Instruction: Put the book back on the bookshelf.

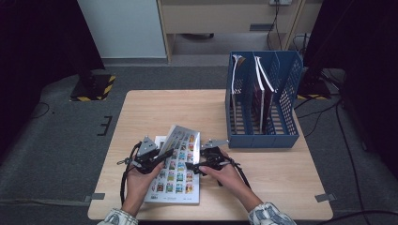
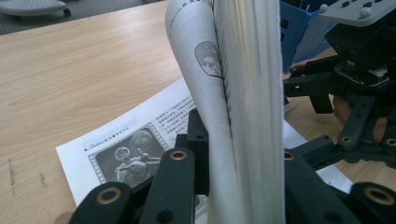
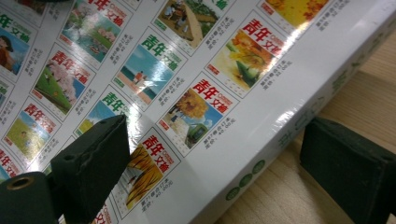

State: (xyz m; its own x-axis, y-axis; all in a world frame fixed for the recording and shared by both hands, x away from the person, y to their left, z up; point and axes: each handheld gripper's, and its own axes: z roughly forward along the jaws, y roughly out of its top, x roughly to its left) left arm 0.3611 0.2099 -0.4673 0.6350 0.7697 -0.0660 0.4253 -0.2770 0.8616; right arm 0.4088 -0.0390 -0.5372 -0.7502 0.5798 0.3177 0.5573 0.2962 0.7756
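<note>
A magazine (image 1: pixel 177 174) with rows of small colourful pictures on its cover lies on the wooden table (image 1: pixel 150 110) near the front edge. My left gripper (image 1: pixel 164 157) is shut on its thick block of pages (image 2: pixel 247 70), which stands lifted on edge between the jaws (image 2: pixel 247 149). One printed page (image 2: pixel 130 149) stays flat on the table below. My right gripper (image 1: pixel 190 168) is open at the magazine's right side. In the right gripper view (image 3: pixel 219 158) one pad hovers over the glossy cover (image 3: pixel 154 70) and the other sits beside the spine over the bare wood (image 3: pixel 364 84).
A blue file rack (image 1: pixel 263 101) with a few books upright in its slots stands at the table's back right. A black and yellow stand base (image 1: pixel 94 86) sits on the floor beyond the table's left corner.
</note>
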